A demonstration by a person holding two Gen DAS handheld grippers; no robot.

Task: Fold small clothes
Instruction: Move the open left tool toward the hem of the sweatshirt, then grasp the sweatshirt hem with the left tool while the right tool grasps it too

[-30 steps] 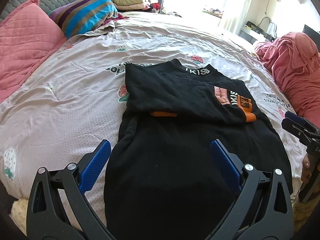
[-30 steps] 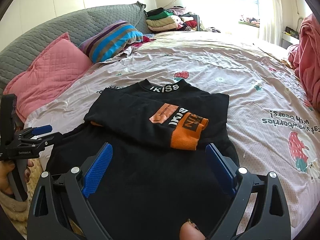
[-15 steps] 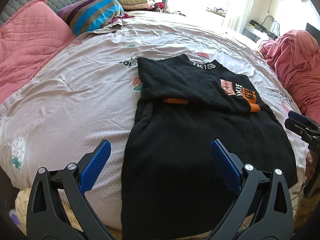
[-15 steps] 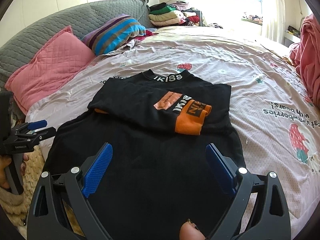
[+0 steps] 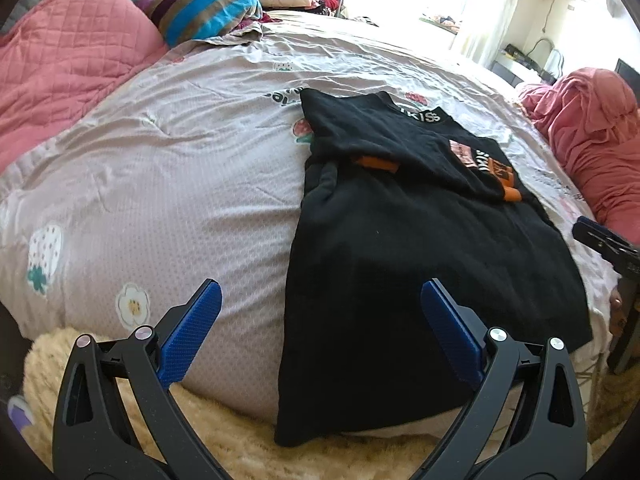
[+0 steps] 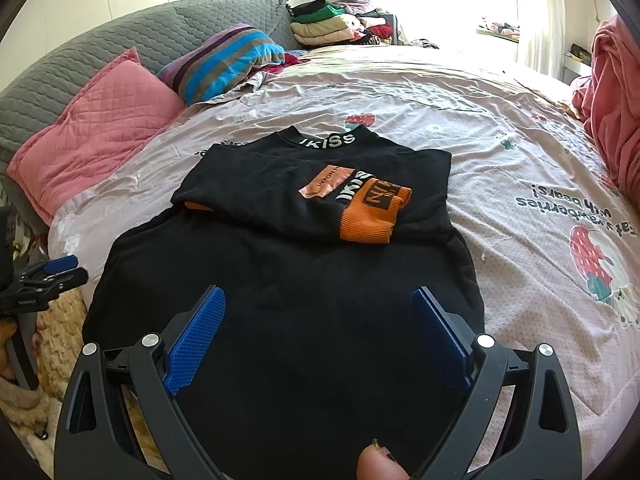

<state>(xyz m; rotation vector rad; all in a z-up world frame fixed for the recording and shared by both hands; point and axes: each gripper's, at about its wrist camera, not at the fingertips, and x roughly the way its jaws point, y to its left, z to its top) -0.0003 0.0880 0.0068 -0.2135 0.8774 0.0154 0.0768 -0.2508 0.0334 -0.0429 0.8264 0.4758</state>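
A black sweatshirt (image 5: 420, 248) with orange cuffs lies flat on the bed, both sleeves folded across its chest; it also shows in the right wrist view (image 6: 296, 280). Its hem hangs over the bed's near edge. My left gripper (image 5: 320, 320) is open and empty, above the bed edge at the shirt's lower left. My right gripper (image 6: 318, 328) is open and empty over the lower part of the shirt. The right gripper shows at the far right of the left wrist view (image 5: 604, 240); the left gripper shows at the far left of the right wrist view (image 6: 48, 276).
The bed has a pale strawberry-print cover (image 5: 180, 168). A pink pillow (image 6: 92, 132) and a striped pillow (image 6: 224, 60) lie at its head. Folded clothes (image 6: 336, 24) are stacked behind. A pink heap (image 5: 592, 128) lies at the right. A fluffy cream rug (image 5: 240, 440) lies below the bed edge.
Both grippers have pulled back toward the near edge of the bed and stayed open. The left wrist view has swung left, so the shirt sits further right in it.
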